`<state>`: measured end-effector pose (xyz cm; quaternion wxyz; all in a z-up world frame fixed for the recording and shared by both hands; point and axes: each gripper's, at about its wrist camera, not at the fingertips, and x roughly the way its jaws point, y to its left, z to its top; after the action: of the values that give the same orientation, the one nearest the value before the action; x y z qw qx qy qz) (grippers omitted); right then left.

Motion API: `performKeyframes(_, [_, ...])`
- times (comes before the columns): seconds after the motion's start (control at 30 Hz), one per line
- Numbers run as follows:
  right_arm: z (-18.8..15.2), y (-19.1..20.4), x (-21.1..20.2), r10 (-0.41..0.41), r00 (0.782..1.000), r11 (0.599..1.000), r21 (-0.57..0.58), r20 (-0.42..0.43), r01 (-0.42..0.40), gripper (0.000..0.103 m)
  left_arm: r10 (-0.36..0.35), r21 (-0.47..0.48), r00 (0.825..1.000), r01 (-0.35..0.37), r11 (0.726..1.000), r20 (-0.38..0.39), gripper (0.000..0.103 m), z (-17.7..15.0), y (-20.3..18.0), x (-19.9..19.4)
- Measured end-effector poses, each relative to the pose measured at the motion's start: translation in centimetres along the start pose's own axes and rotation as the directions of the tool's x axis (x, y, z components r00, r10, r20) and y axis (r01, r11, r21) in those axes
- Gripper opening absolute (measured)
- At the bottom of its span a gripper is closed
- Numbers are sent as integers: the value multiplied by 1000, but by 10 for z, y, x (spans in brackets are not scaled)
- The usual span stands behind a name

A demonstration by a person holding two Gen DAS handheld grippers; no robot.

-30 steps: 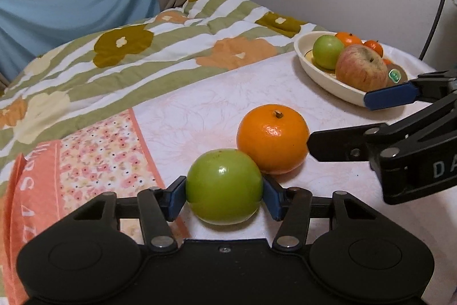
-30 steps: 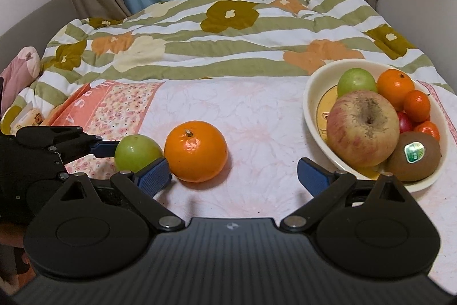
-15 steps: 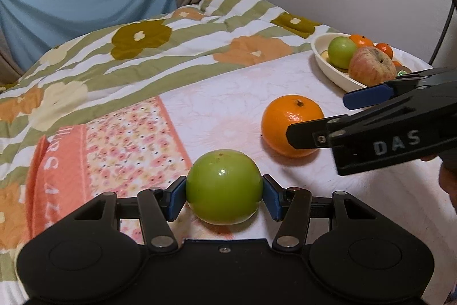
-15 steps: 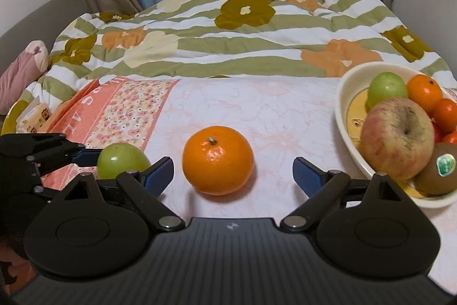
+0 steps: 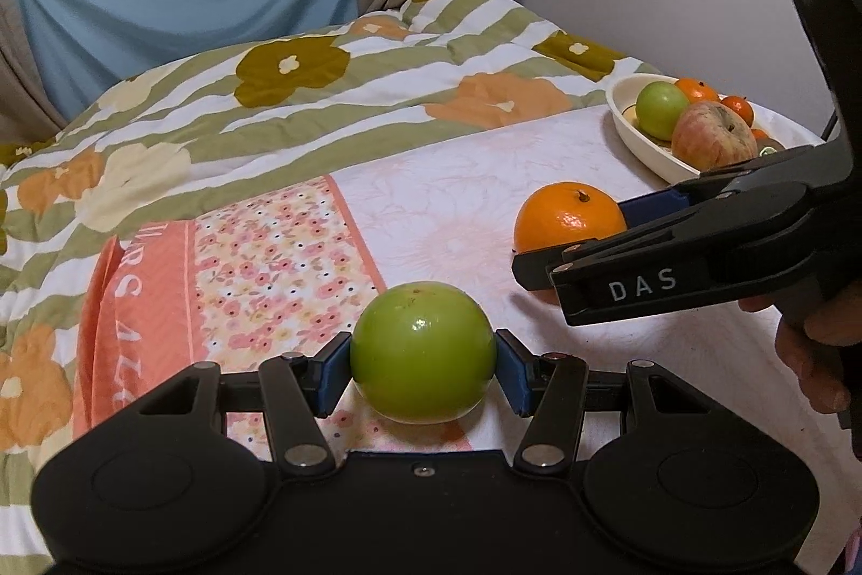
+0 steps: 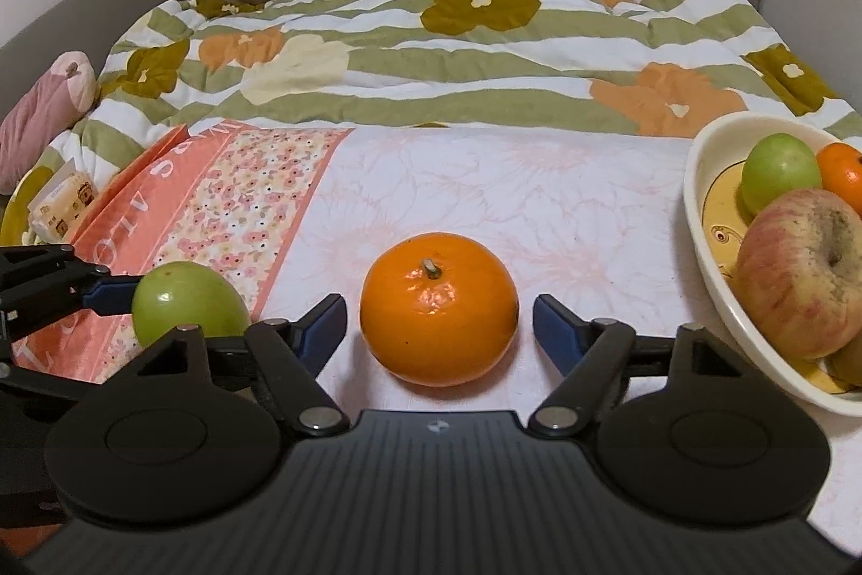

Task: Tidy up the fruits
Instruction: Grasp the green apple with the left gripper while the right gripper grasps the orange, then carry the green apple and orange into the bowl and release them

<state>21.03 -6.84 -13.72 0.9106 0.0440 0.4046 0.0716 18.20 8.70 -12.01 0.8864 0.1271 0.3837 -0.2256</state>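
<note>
My left gripper (image 5: 423, 370) is shut on a green apple (image 5: 423, 351), held just over the pink cloth; the apple also shows in the right wrist view (image 6: 186, 303). An orange (image 6: 439, 308) sits on the cloth between the open jaws of my right gripper (image 6: 439, 327), with a small gap on each side. In the left wrist view the orange (image 5: 565, 216) lies behind the right gripper's arm (image 5: 673, 262). A cream bowl (image 6: 700, 219) at the right holds a green apple (image 6: 781, 173), a red apple (image 6: 797, 273), small oranges and a kiwi.
A flowered striped quilt (image 6: 431, 52) covers the bed behind the cloth. A peach flowered towel (image 6: 215, 208) lies at the left. A pink plush (image 6: 43, 111) and a small packet (image 6: 59, 206) sit at the far left. A white wall stands behind the bowl.
My left gripper has carried the green apple left, away from the orange. My right gripper has moved left and forward, so the orange now sits between its open jaws.
</note>
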Motion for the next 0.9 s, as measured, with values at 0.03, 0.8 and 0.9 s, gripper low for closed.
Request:
performKeyframes(0.03, [0, 0, 1, 0, 1000, 1000, 0, -3, 0, 85, 0, -4, 1000, 0, 1000, -1, 60, 0, 1, 0])
performKeyframes(0.8, [17, -18, -75, -6, 993, 1000, 8, 115, 6, 77, 26, -59, 998, -23, 998, 60, 60, 32, -14, -39])
performKeyframes(0.9, [23, -33, -93, -14, 991, 1000, 9, 130, 13, 77, 24, -59, 996, -19, 998, 81, 60, 45, -25, -45])
